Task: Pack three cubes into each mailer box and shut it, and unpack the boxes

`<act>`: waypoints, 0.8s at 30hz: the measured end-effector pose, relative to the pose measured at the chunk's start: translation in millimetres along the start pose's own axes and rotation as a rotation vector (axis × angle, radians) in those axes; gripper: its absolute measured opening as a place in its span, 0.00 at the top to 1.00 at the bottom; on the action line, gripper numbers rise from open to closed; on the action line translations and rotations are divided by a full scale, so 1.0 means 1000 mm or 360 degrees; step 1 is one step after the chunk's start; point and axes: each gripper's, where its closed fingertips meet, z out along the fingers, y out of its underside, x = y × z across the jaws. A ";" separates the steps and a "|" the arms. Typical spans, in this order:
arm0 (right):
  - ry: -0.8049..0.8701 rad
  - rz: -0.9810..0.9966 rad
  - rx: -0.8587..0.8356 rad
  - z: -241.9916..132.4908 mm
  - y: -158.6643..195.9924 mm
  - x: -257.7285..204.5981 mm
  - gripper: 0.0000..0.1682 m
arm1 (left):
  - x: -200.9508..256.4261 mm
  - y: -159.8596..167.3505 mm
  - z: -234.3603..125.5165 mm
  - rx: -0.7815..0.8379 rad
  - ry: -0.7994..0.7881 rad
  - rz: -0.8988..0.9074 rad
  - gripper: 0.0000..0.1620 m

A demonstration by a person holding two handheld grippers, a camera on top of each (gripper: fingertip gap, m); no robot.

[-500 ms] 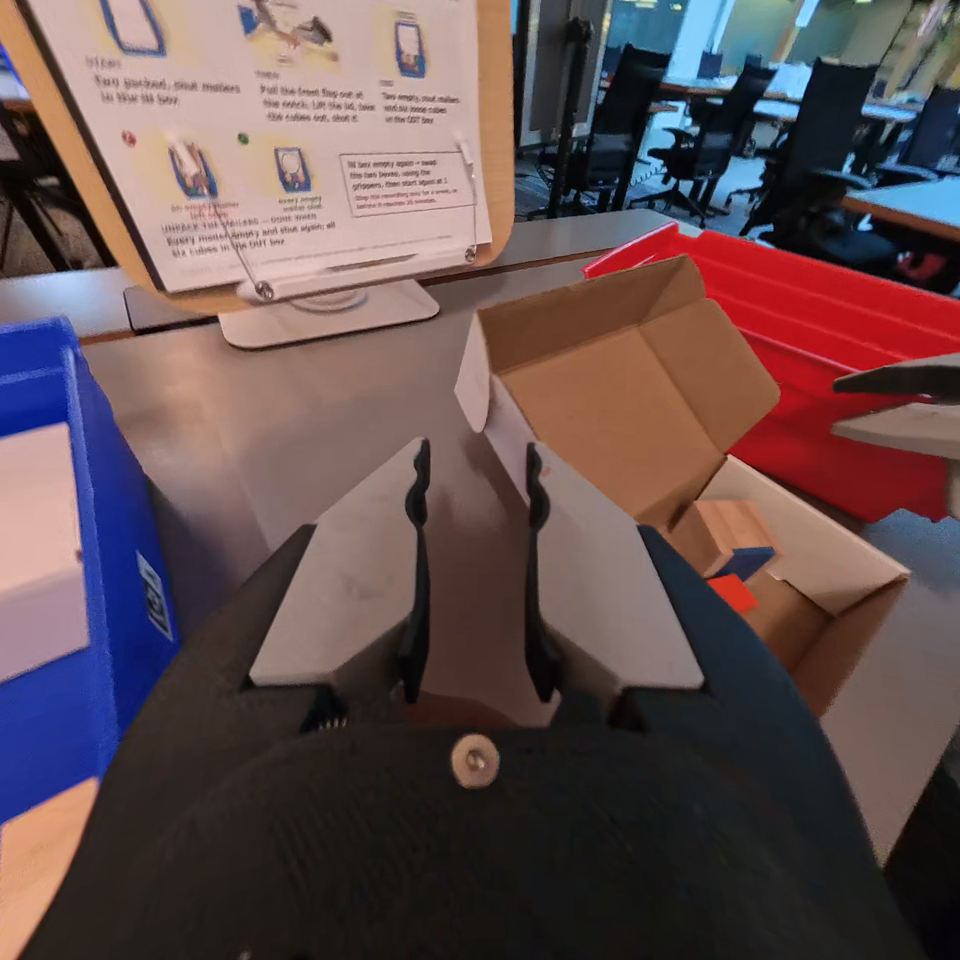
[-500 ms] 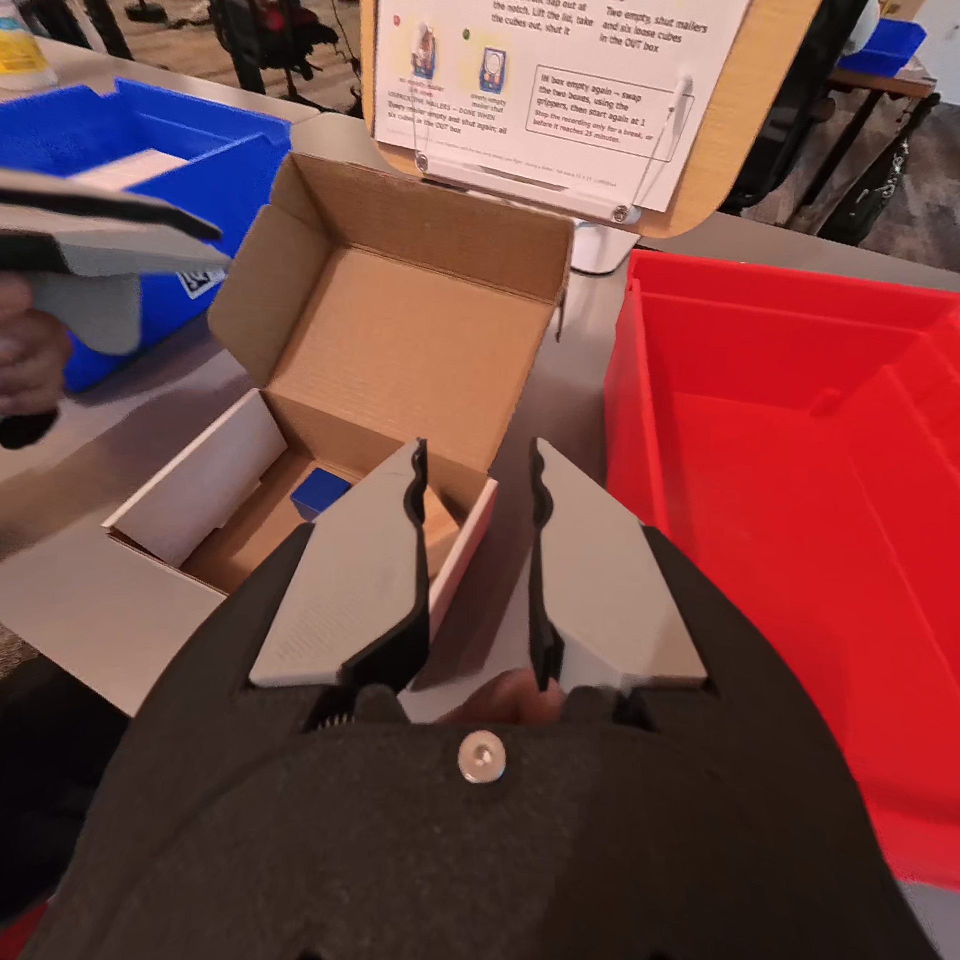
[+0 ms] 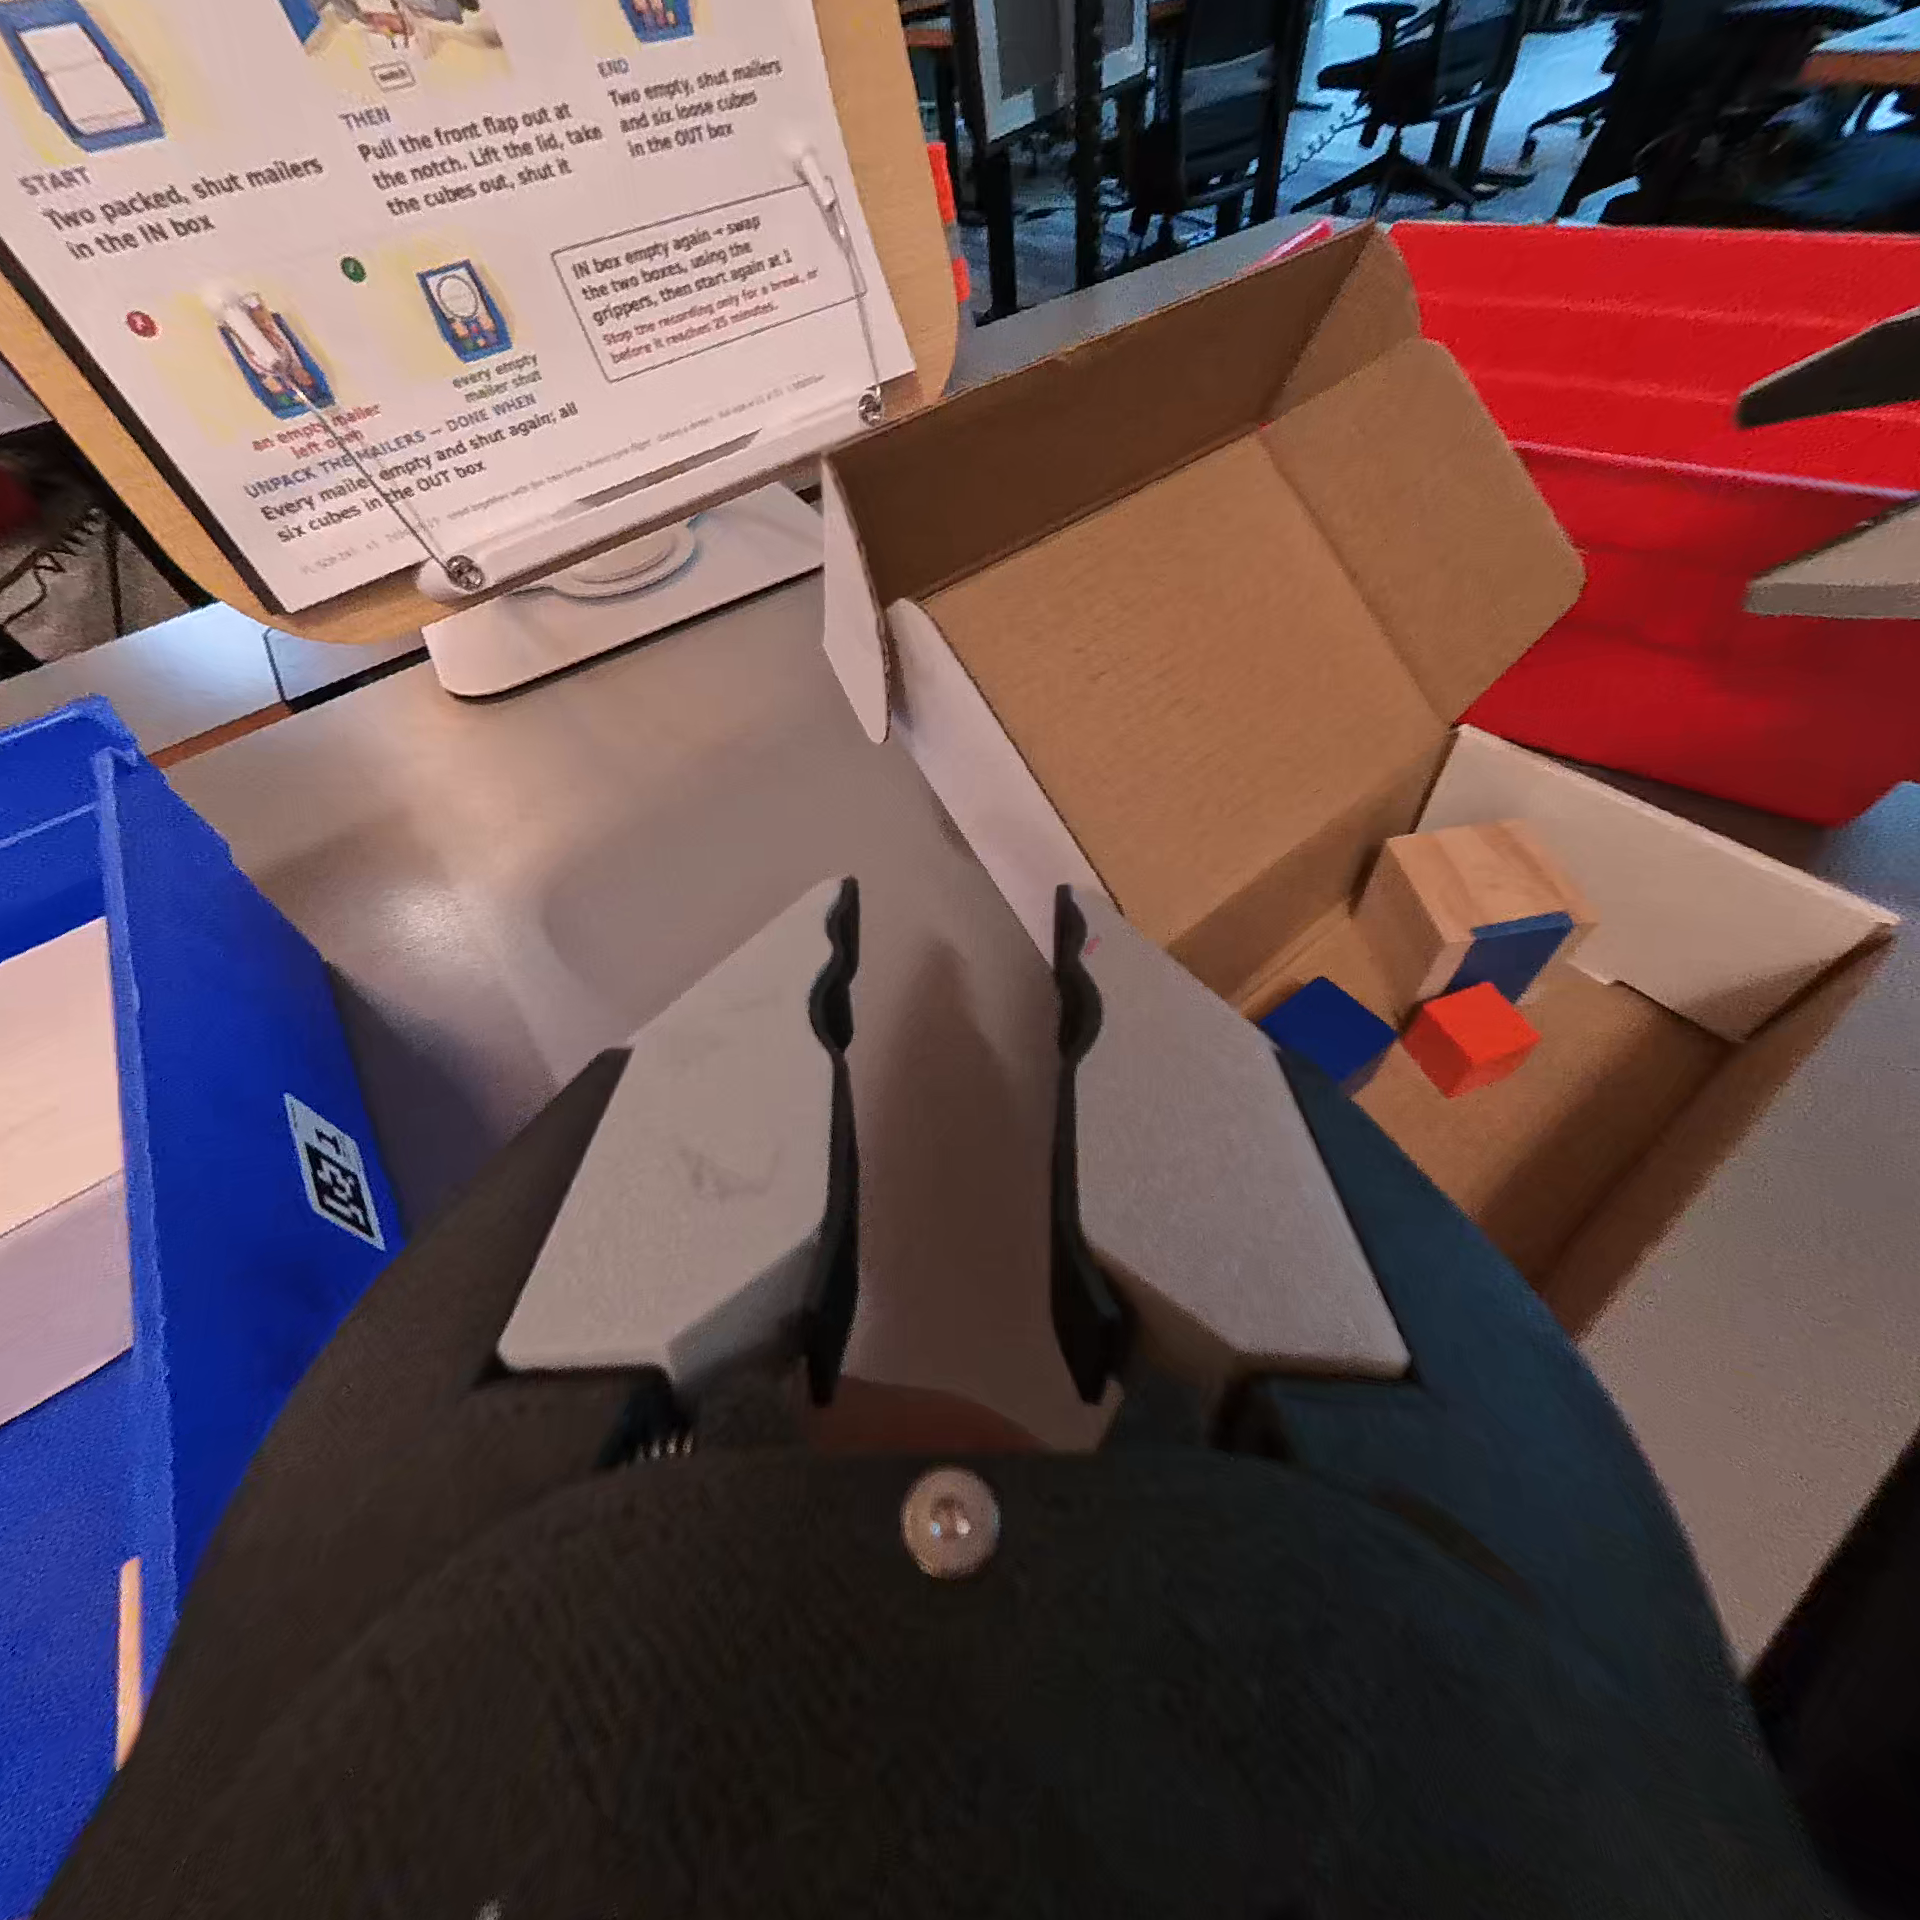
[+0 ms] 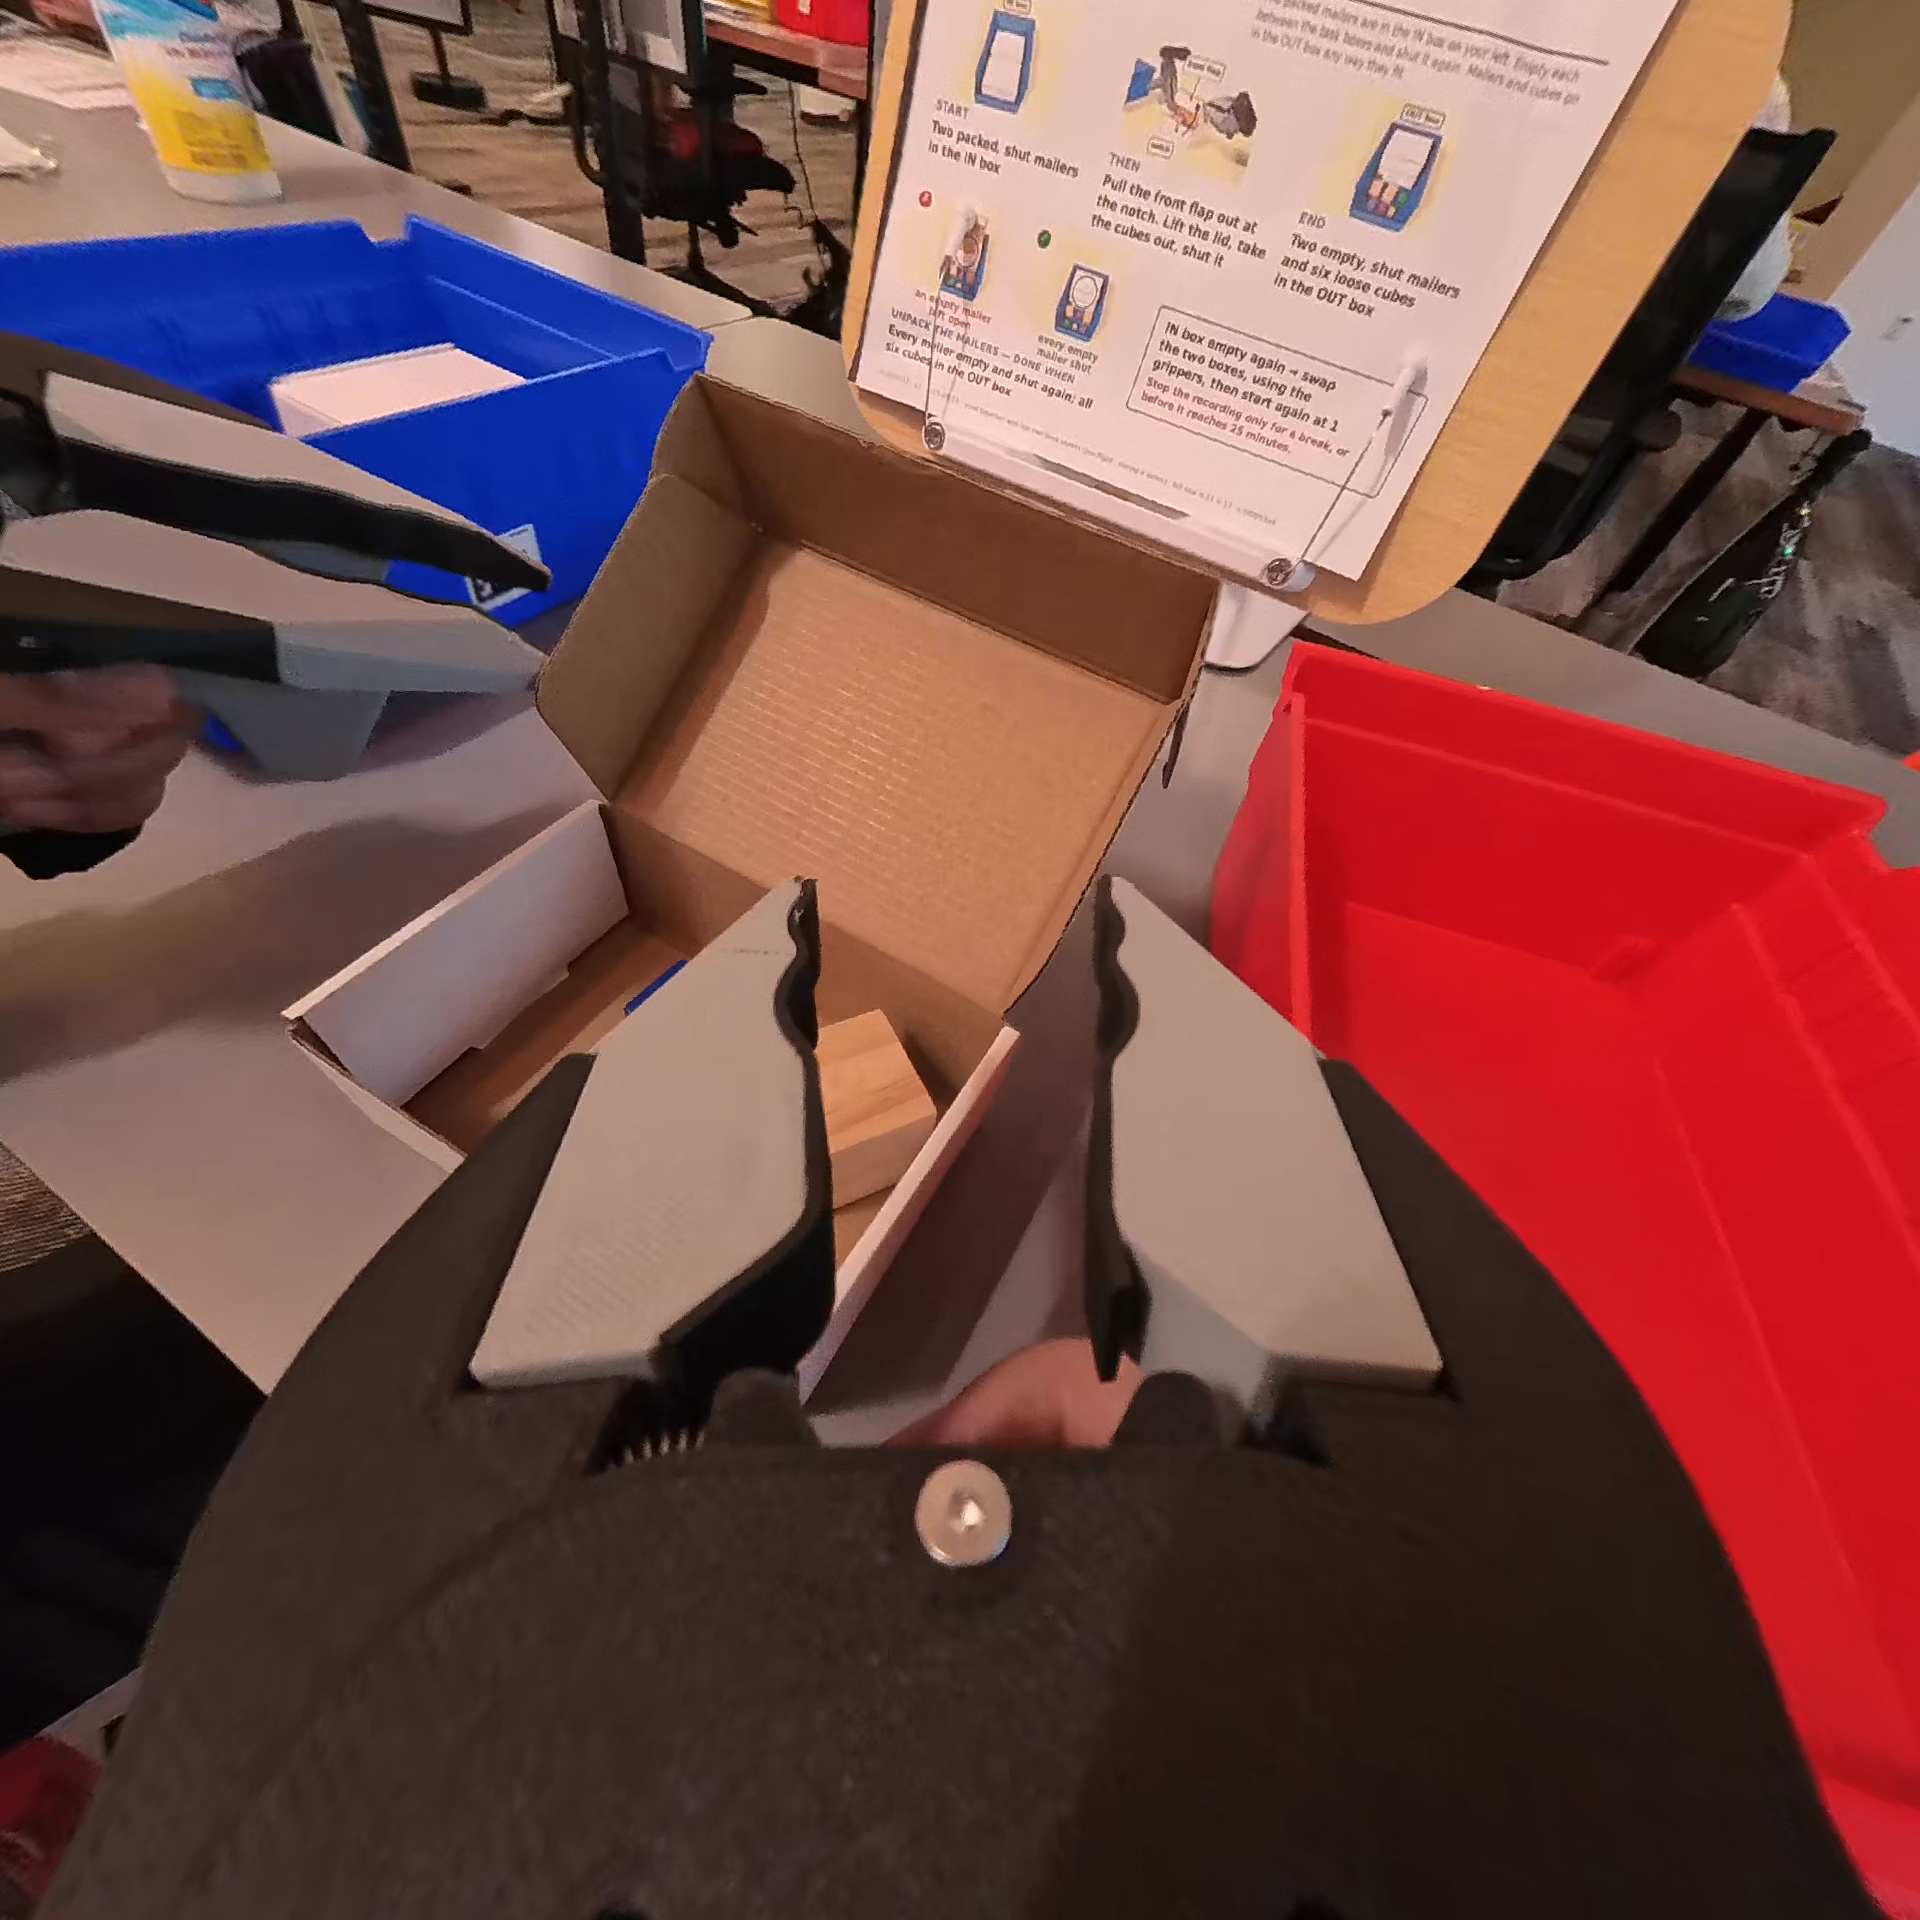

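An open cardboard mailer box (image 3: 1621,1174) (image 4: 436,997) stands on the grey table with its lid (image 3: 1195,665) (image 4: 883,727) upright. Inside lie a wooden cube (image 3: 1475,894) (image 4: 868,1101), a blue cube (image 3: 1325,1023) and a red cube (image 3: 1465,1034); another blue face (image 3: 1512,951) shows behind the red one. My left gripper (image 3: 954,914) (image 4: 312,592) is open and empty, just left of the box. My right gripper (image 4: 954,914) (image 3: 1829,488) is open and empty, its fingers straddling the box's right side wall (image 4: 935,1174) from above. My left finger hides most of the cubes in the right wrist view.
A blue bin (image 3: 208,1039) (image 4: 540,447) at the left holds a shut white mailer (image 3: 52,1143) (image 4: 395,384). A red bin (image 3: 1662,468) (image 4: 1558,987) stands right of the box. An instruction sheet on a stand (image 3: 468,312) (image 4: 1247,260) rises behind the box. My right gripper is the nearer one to the wooden cube (image 4: 868,1101): about 9 centimetres, against 15 centimetres. It is also in sight in the left wrist view (image 3: 1515,861). My right gripper's tips are some 9 centimetres from the blue face (image 3: 1512,951).
My left gripper has moved closer to the box and tilted down, so more of its inside shows. My right gripper has opened a little wider and drawn back; the wooden cube now shows between its fingers.
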 end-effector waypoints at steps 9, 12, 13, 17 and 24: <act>-0.0157 0.0137 -0.0054 0.018 0.016 0.002 0.73 | -0.001 -0.002 0.001 0.0040 0.0030 -0.0062 0.78; -0.0140 0.0051 -0.0088 0.023 0.017 0.002 0.72 | -0.001 -0.001 0.000 0.0010 0.0043 -0.0043 0.77; -0.0130 0.0018 -0.0083 0.023 0.015 0.003 0.72 | -0.001 0.000 -0.001 0.0012 0.0031 -0.0018 0.77; -0.0128 -0.0049 -0.0063 0.019 0.008 0.002 0.71 | 0.002 0.005 -0.006 -0.0019 0.0032 0.0046 0.75; -0.0227 0.0021 0.0014 0.020 -0.009 -0.006 0.71 | 0.013 0.013 -0.012 -0.0048 0.0017 0.0138 0.67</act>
